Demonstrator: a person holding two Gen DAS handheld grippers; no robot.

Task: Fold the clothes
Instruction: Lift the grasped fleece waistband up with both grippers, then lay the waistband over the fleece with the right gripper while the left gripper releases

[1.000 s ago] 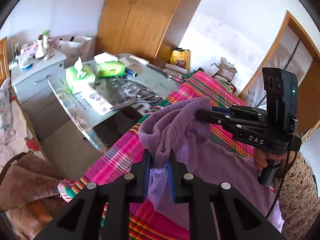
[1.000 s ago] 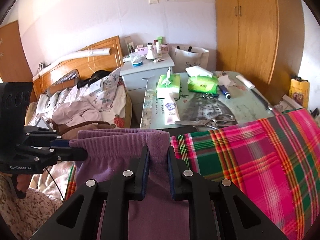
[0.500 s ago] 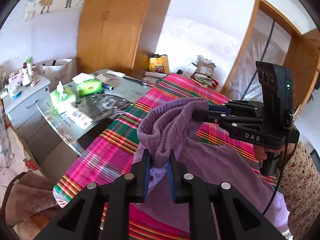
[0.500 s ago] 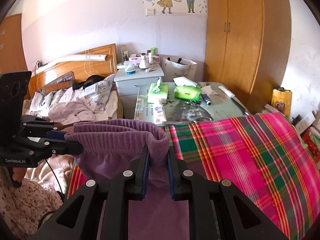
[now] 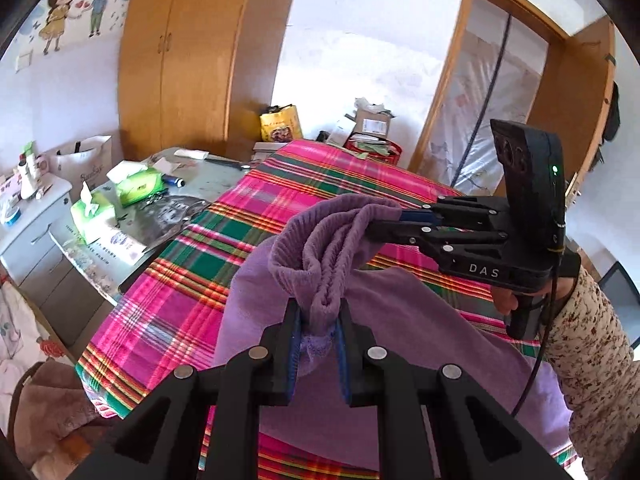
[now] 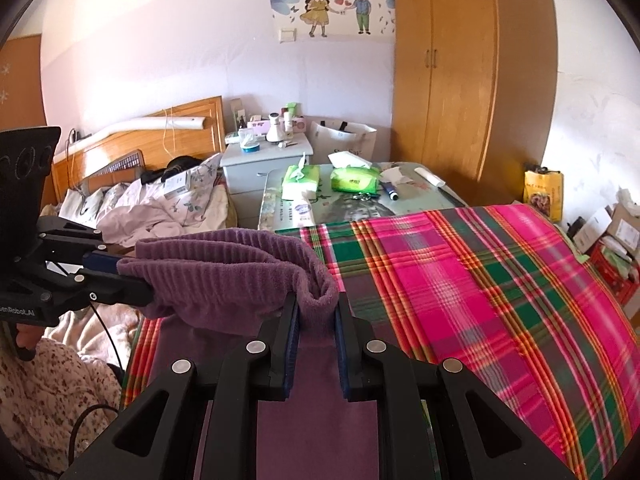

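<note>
Both claws were clamped on the ribbed hem of the purple garment [image 5: 320, 248] — left claw [image 5: 316, 344] and right claw [image 6: 316, 340] side by side, hem sagging between them — its body trailing onto the plaid counter [image 6: 460, 280] below.

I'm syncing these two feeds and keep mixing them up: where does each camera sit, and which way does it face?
Left wrist: on the left gripper, facing the wardrobe and doorway; shows the right gripper and a floral sleeve.
Right wrist: on the right gripper, facing the bed and nightstand; shows the left gripper.
Shared: purple garment, plaid cloth, wardrobe, glass table.
</note>
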